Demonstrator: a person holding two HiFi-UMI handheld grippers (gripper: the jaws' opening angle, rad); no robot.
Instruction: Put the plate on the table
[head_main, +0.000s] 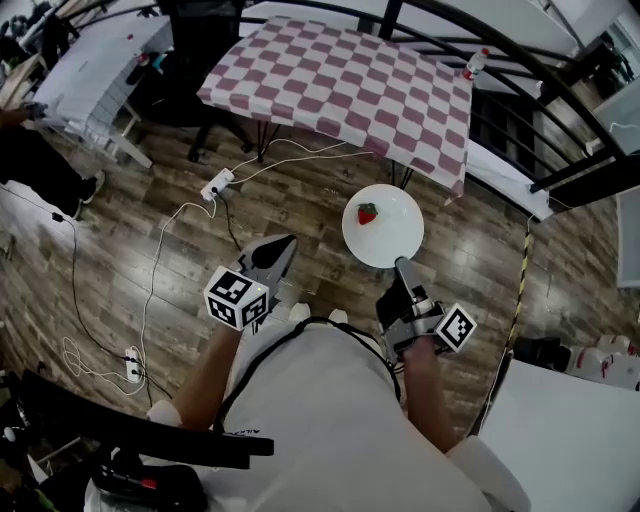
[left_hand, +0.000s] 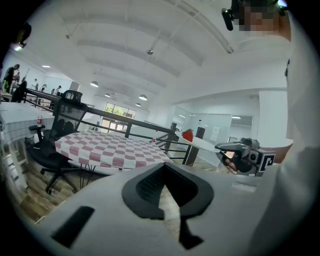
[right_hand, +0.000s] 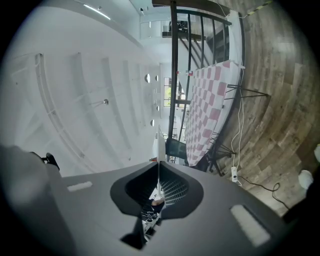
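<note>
A: Plate (head_main: 392, 242) whereabouts?
B: Near rim pinched in the right gripper (head_main: 405, 268), jaws clamped on it. The left gripper (head_main: 281, 246) is alongside, closed and empty.
A: And farther out?
B: It hangs above the floor (head_main: 480, 250), strawberry (head_main: 368, 213) on it, checked table (head_main: 340, 80) beyond.

No text, brand, label or number can be read anywhere (the marker cubes (head_main: 237, 297) bear only black-and-white squares).

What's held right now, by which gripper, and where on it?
The right gripper is shut on the white plate, pinching its near rim. The left gripper holds nothing.
</note>
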